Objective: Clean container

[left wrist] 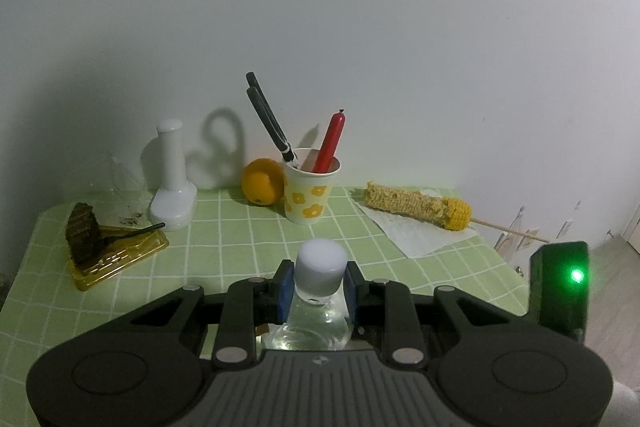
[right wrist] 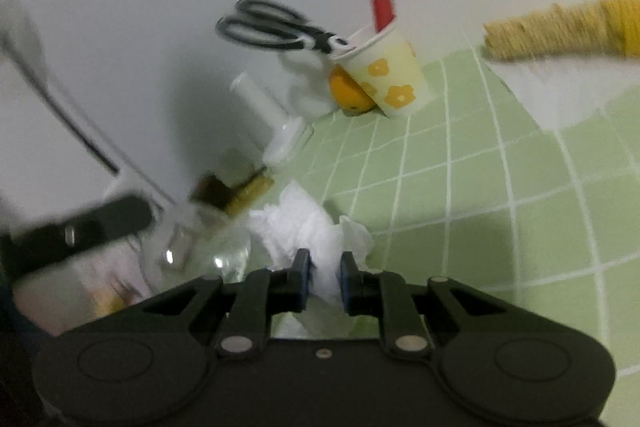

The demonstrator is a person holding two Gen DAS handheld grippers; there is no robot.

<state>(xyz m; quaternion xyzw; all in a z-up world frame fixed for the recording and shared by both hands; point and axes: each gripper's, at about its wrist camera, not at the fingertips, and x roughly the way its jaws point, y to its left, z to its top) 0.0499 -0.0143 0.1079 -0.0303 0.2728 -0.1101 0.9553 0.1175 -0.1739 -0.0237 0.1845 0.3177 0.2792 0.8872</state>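
Bottle (left wrist: pixel 316 323) clamped at its neck in the left tool (left wrist: pixel 319 285) – the right tool (right wrist: pixel 324 277) grips a crumpled tissue (right wrist: pixel 308 227). Wiping seems in hand – next, press tissue to glass.

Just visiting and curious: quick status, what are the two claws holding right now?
Left claw shut on clear bottle, just under its white cap. Right claw shut on crumpled white tissue, beside the bottle. Nothing blocking between them.

One clear bottle (left wrist: pixel 308 323), one flowered paper cup (left wrist: pixel 308 193), one pair of scissors (left wrist: pixel 267 121), one red sausage (left wrist: pixel 330 143), one orange (left wrist: pixel 262 186), one half-eaten corn cob (left wrist: pixel 418 205), one white stand (left wrist: pixel 173 175), one cake slice (left wrist: pixel 83 233), one crumpled tissue (right wrist: pixel 308 227)
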